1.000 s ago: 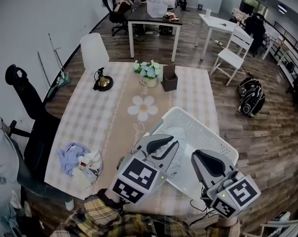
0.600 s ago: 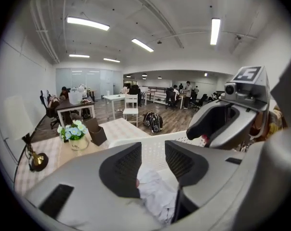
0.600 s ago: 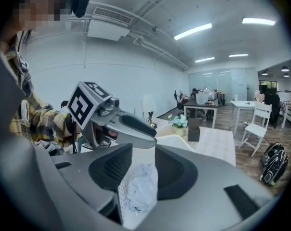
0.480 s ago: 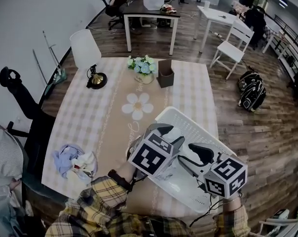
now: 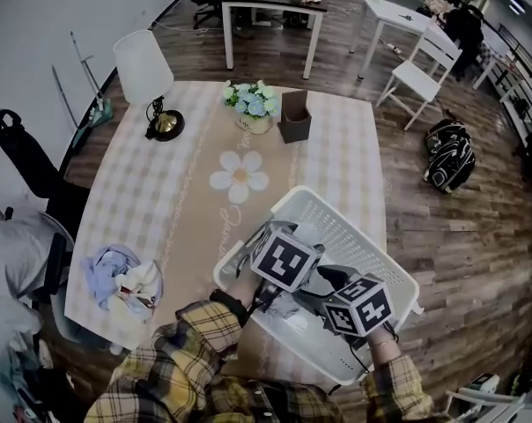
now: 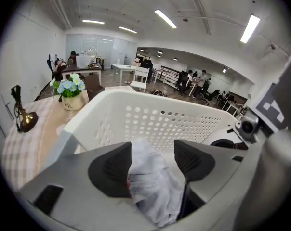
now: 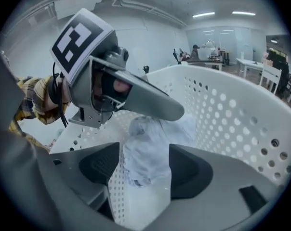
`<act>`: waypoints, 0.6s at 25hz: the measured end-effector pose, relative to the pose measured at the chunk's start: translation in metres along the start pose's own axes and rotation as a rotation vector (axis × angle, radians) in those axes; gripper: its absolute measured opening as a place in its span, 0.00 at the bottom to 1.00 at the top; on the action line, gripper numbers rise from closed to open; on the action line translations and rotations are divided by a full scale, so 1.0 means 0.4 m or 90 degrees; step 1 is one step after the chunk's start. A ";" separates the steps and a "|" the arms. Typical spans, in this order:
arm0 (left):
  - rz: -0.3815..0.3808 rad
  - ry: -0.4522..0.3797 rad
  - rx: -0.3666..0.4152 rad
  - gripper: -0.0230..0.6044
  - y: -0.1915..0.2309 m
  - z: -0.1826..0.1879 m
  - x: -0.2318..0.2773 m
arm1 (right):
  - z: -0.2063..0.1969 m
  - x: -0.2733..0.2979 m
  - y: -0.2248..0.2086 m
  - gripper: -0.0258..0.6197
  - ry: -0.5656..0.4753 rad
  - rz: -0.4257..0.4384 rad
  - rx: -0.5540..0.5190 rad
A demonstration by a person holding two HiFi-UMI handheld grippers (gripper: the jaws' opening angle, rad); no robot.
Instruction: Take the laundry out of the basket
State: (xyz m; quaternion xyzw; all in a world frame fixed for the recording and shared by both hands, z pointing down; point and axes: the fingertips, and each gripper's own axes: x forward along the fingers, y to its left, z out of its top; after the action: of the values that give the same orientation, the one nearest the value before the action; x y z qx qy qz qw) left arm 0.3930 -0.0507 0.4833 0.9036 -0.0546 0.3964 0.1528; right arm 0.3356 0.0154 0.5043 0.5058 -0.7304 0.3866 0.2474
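Observation:
The white perforated laundry basket [image 5: 340, 212] sits at the table's near right corner, and both grippers are dipped into it. In the left gripper view a crumpled white garment [image 6: 152, 184] lies between the jaws of my left gripper [image 6: 152, 161]. It rests against the left pad, and the jaws are opening. In the right gripper view a pale bunched cloth [image 7: 146, 148] stands between the opening jaws of my right gripper [image 7: 144, 165]. One of the left gripper's fingers [image 7: 152, 105] reaches over that cloth from the left.
A heap of removed laundry [image 5: 121, 278] lies at the table's near left corner. A lamp [image 5: 148, 77], a flower pot [image 5: 251, 106] and a brown box [image 5: 293, 118] stand at the far end. The basket wall [image 6: 155, 121] rises close ahead of the jaws.
Both grippers have dropped from above the basket down into it, and their jaws have spread wide. Cloth now lies between each pair of jaws.

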 end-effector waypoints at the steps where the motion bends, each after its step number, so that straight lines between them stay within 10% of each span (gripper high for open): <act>1: 0.002 0.009 -0.006 0.55 0.008 -0.007 0.010 | -0.012 0.017 0.001 0.58 0.017 0.007 -0.001; 15: 0.041 0.089 0.033 0.58 0.036 -0.130 0.131 | -0.143 0.206 -0.006 0.66 0.150 -0.003 -0.060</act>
State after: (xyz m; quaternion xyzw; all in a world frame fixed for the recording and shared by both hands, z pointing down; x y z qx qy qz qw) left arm 0.3891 -0.0467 0.5581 0.8750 -0.0626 0.4649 0.1196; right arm 0.3059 0.0167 0.6002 0.4467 -0.7124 0.4080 0.3557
